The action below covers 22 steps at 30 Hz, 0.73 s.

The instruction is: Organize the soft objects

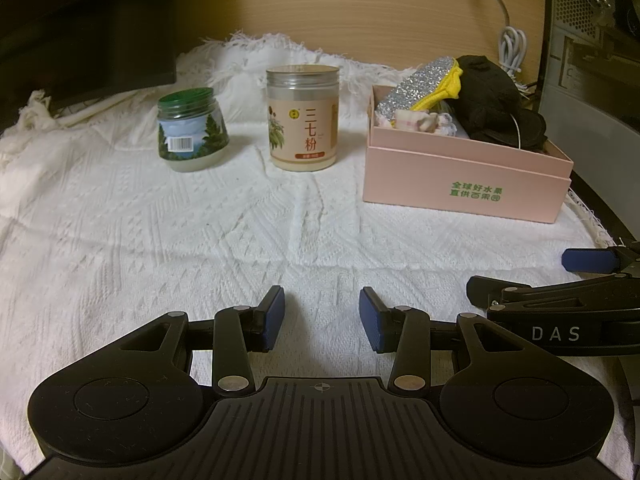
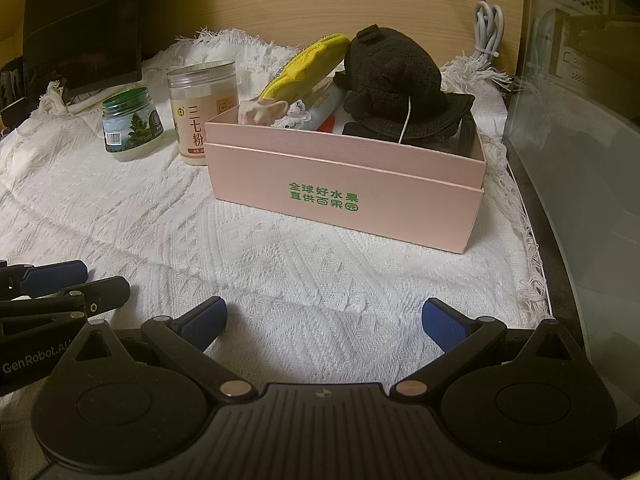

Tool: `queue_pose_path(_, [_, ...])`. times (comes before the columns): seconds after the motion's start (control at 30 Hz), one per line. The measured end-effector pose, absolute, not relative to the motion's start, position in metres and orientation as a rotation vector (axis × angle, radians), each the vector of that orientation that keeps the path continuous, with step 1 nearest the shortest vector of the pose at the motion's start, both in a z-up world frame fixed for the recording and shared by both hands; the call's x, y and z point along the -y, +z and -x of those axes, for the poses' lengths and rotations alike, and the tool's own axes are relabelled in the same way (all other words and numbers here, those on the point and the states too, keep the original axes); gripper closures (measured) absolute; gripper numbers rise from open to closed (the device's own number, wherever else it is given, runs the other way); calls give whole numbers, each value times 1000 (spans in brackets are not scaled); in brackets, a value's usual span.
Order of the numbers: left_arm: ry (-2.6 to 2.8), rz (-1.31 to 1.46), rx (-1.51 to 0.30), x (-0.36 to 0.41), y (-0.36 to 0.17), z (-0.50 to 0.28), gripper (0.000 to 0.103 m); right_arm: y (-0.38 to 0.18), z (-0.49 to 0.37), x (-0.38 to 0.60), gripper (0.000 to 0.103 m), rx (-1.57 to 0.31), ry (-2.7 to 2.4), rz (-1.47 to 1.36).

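A pink box (image 1: 464,184) (image 2: 344,184) stands on the white cloth at the right. In it lie a black plush hat (image 1: 492,96) (image 2: 392,76), a yellow and silver glitter sponge (image 1: 424,84) (image 2: 308,64), a small pink and white soft piece (image 1: 416,120) (image 2: 262,112) and other small items. My left gripper (image 1: 322,318) is open and empty, low over the cloth near the front, well short of the box. My right gripper (image 2: 324,320) is open wide and empty, in front of the box; it also shows in the left wrist view (image 1: 560,280).
A green-lidded jar (image 1: 192,132) (image 2: 130,124) and a tall clear jar with Chinese label (image 1: 303,116) (image 2: 200,108) stand left of the box. A dark monitor (image 1: 92,28) is at back left. A white cable (image 1: 512,48) hangs by the wooden wall. A grey cabinet (image 2: 580,100) borders the right.
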<state>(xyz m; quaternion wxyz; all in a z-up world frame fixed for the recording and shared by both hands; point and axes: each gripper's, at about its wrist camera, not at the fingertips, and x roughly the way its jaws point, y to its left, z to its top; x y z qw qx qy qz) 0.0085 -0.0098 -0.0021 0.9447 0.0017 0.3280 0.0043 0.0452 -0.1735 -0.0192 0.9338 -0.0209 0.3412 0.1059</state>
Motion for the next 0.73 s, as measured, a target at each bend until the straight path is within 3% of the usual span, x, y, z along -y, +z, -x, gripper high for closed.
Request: queue_pose_path(0.73, [14, -2, -668, 11, -2, -9, 58, -19, -45, 173, 0, -698, 216, 43])
